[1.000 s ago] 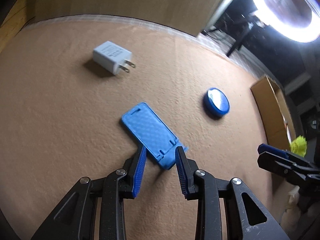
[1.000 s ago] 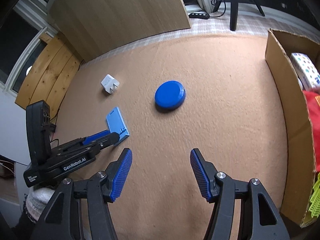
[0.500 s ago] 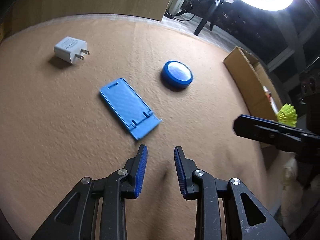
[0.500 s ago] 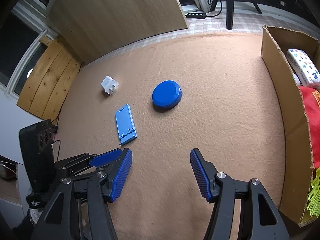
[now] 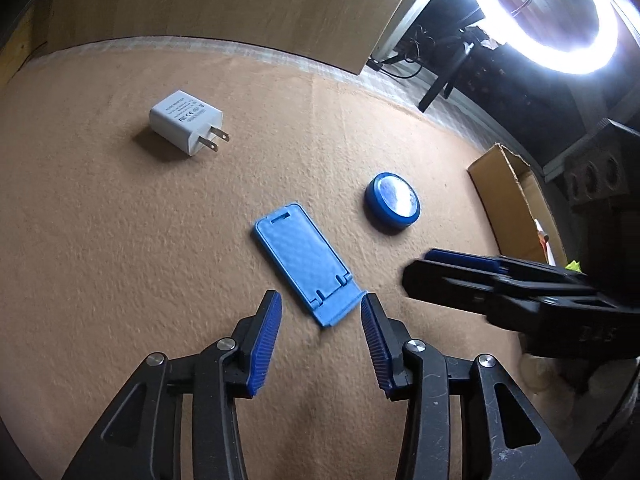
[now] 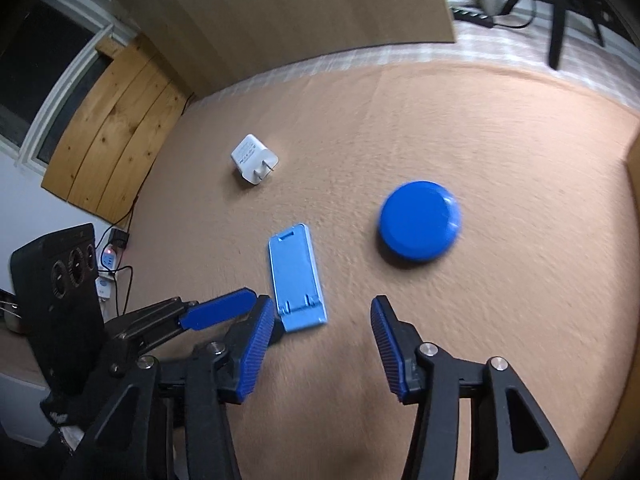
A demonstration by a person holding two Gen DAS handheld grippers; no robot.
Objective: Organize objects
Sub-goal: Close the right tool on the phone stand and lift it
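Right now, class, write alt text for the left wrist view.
A light blue phone stand lies flat on a tan mat, just ahead of the left gripper, its fingers open. Beyond lie a white charger and blue round tin.

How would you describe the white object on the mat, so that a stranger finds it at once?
Look at the tan mat, towards its far side near the wooden board. There lies the white charger, apart from the other things. It alone is white and boxy, with two metal prongs; its neighbours are blue.
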